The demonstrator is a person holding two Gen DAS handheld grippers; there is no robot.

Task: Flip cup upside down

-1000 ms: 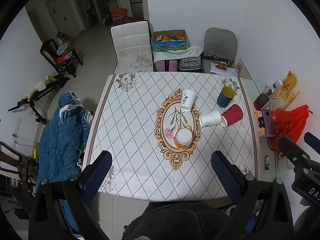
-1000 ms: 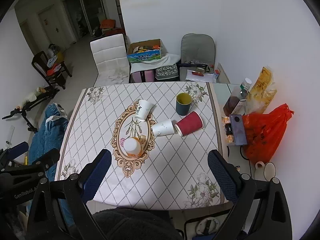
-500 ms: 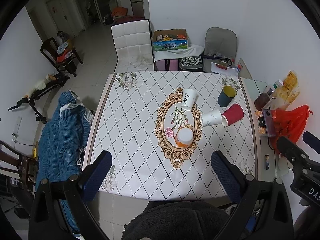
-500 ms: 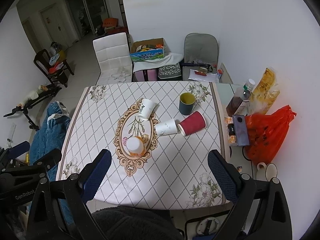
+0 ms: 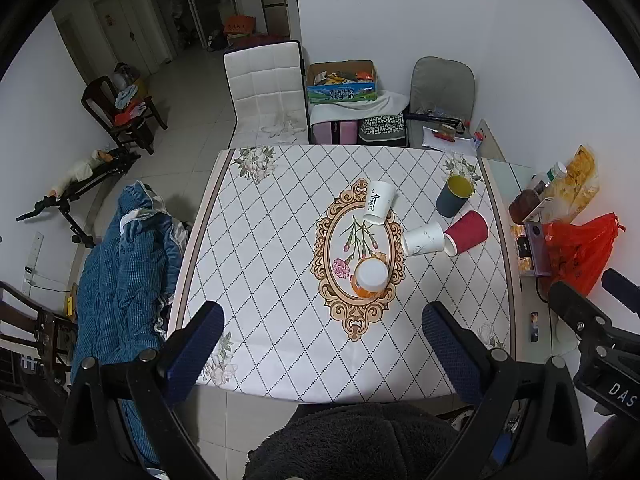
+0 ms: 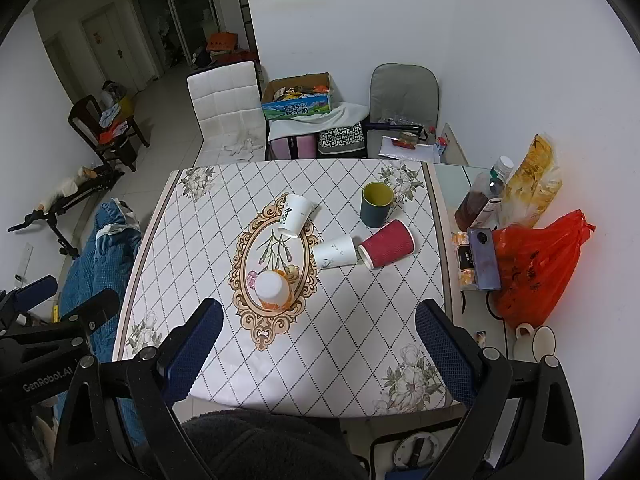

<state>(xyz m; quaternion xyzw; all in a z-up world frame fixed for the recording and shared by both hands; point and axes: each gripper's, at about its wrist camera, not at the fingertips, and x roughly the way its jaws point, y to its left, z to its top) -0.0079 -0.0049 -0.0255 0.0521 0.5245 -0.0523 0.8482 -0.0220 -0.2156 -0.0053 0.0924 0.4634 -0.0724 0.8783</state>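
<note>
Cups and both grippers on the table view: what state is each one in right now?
orange cup: upside down, base up.
white cup with black lettering: tipped, not flat on its base.
plain white cup: lying on its side.
red cup: lying on its side.
dark cup with yellow inside: upright, mouth up.
left gripper: jaws open, holding nothing.
right gripper: jaws open, holding nothing.

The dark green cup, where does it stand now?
The dark green cup stands upright near the table's far right corner, just behind the lying red cup.
</note>
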